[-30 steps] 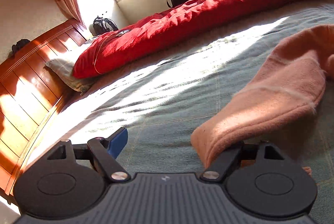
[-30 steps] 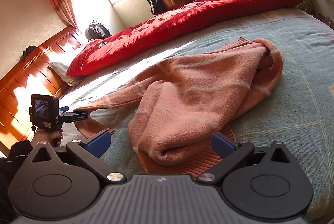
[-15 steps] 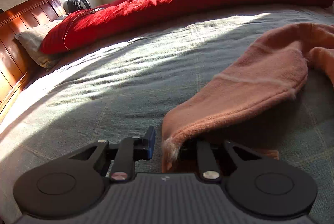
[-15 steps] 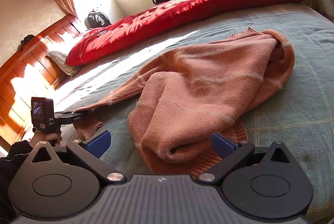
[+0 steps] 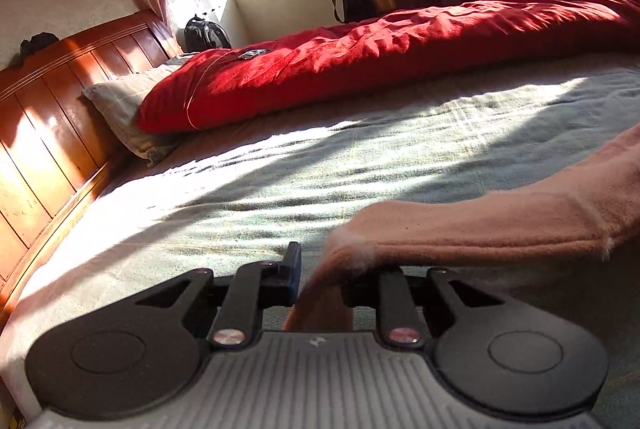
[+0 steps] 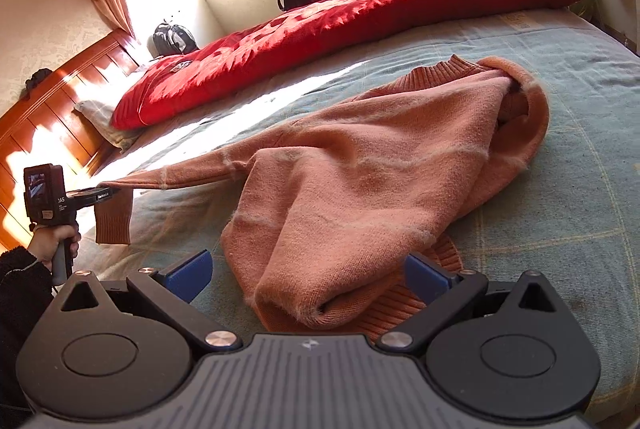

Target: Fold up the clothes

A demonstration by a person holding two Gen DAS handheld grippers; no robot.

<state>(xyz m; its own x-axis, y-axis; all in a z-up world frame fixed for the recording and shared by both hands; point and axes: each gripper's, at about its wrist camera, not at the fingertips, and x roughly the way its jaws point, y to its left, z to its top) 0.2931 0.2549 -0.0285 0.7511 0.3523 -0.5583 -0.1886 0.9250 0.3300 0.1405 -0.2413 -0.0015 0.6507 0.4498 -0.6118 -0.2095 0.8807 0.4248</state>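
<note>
Two grippers work over a bed [image 6: 580, 69] spread with a grey-green blanket. From the right wrist view, the left gripper [image 6: 94, 195] is held out level at the left edge of the bed, a hand [image 6: 54, 243] wrapped round its upright handle below a dark sleeve [image 6: 20, 293]. Its fingers are closed on the end of one sleeve of a salmon-pink sweater [image 6: 380, 157]; the sleeve runs taut from the body of the garment to the grip, and the ribbed cuff [image 6: 113, 221] hangs down past the fingers, off the blanket. The left wrist view shows the same pinch close up: the left gripper [image 5: 320, 277] has its jaws drawn nearly together with the pink knit [image 5: 500, 221] clamped between them and draped over the right finger.

The right gripper [image 6: 308, 273] is low and near the sweater's closest fold, jaws spread wide on either side of it and holding nothing. The sweater lies crumpled mid-bed, collar toward the far side. A red quilt [image 6: 340, 25] runs along the bed's far edge, beside a wooden headboard [image 6: 52, 109].
</note>
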